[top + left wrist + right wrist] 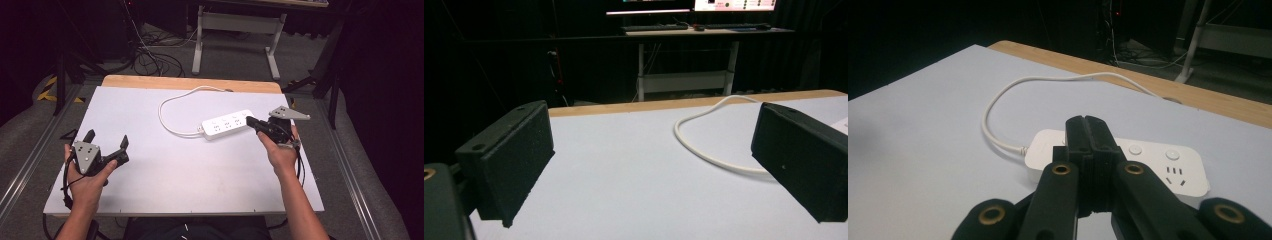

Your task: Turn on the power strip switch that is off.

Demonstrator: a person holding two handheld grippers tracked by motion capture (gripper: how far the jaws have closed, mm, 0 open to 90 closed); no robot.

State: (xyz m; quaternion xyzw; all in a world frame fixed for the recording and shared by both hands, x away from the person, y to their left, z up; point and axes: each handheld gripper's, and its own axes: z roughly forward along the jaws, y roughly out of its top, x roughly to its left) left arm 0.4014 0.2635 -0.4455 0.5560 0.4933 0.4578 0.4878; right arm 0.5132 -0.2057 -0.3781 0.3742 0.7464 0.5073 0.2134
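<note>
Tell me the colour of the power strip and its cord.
The power strip and its cord are both white, clearest in the right gripper view.

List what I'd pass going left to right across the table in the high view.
Left gripper → looping white cord → white power strip → right gripper, jaws shut, at the strip's right end.

I see a white table top (150, 175) with a wooden strip along its far edge. A white power strip (227, 124) lies flat on it, right of the middle, and its white cord (167, 107) loops across the board toward the far edge.
</note>
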